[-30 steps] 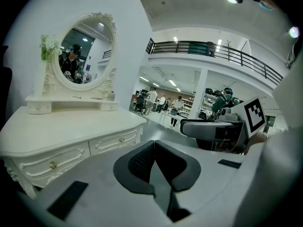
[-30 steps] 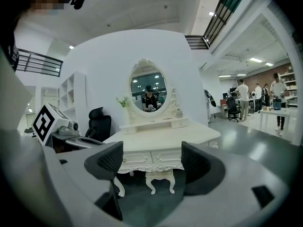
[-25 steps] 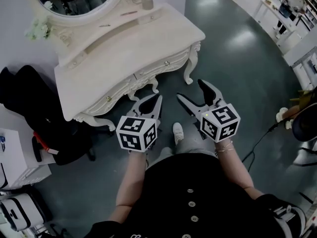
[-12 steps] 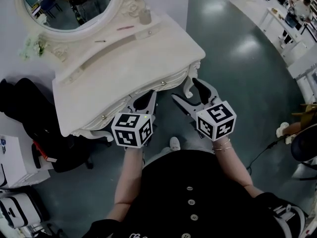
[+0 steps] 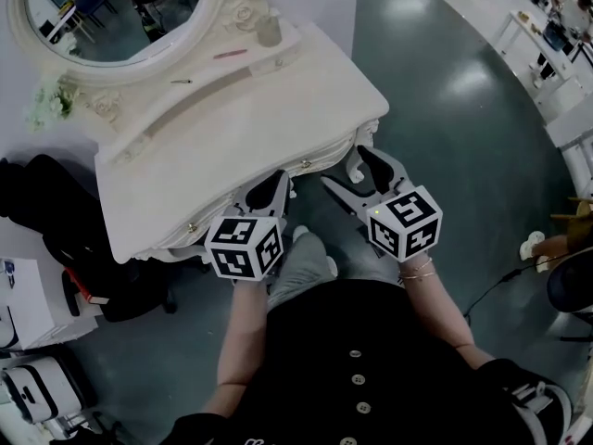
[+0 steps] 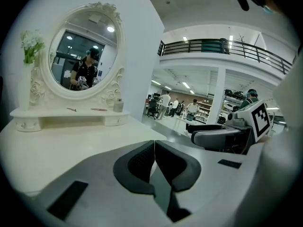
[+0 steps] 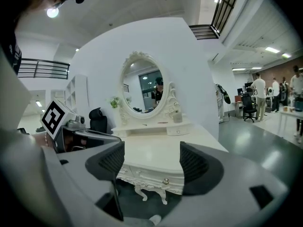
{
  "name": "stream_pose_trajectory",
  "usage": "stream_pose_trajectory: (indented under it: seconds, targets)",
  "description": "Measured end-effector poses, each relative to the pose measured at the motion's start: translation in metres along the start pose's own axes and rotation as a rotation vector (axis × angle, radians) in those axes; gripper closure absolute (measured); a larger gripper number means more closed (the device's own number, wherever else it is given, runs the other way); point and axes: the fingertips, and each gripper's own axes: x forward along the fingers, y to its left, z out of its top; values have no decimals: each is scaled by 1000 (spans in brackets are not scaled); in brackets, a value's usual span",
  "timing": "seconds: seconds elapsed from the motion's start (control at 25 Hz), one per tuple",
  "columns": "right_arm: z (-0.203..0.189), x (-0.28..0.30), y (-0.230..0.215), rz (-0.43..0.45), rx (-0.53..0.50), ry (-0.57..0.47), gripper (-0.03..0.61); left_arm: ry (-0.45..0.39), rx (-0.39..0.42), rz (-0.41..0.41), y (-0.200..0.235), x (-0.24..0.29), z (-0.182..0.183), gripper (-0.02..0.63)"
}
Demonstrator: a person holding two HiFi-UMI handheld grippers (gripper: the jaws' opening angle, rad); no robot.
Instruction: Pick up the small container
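Barely begun. Holding the left claw [image 5: 275,184] clenched on nothing, pads pressed flat together, and the right claw [image 5: 349,169] released, jaws wide apart with only the carved front of the desk [image 5: 250,123] showing between them. Not yet near the container [image 5: 269,30], upright on the raised shelf [image 5: 208,69] at the back of the desk, just beside the right edge of the mirror [image 5: 111,7], a thin pink stick [image 5: 230,54] lying to its left. Well apart from both claws, across the whole bare top. Left to do, by the look of it: close the gap, reach over the top, bring a spread claw round the container, clench, lift. Probably a job for the right claw, already spread; otherwise calls for unclenching the left first. Against a second ago: closer in. Then hovering over floor just short of the desk; now level with its front edge, left tips overlapping the drawer front in the head view, right tips by the corner leg. Desk drawn lower in that view, toward the body. A knee [image 5: 306,260] now pushed forward between the arms, suggesting a step under way. No change in either claw: left clenched, right spread, then as now.
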Motion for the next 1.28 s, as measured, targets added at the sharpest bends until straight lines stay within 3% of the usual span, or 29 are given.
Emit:
stream_pose_trajectory:
  seconds: [0.4,0.6,1.28]
  targets:
    - [-7,26,-31,-31,45,25,227,23,-23,-18,21,33,2,600]
    - [2,52,-52,-36,43,40,227,8,-35,-37,38,61,20,600]
    - [88,189,-110,-71,-8,3,225,-27,-3,-92,141,151,114,600]
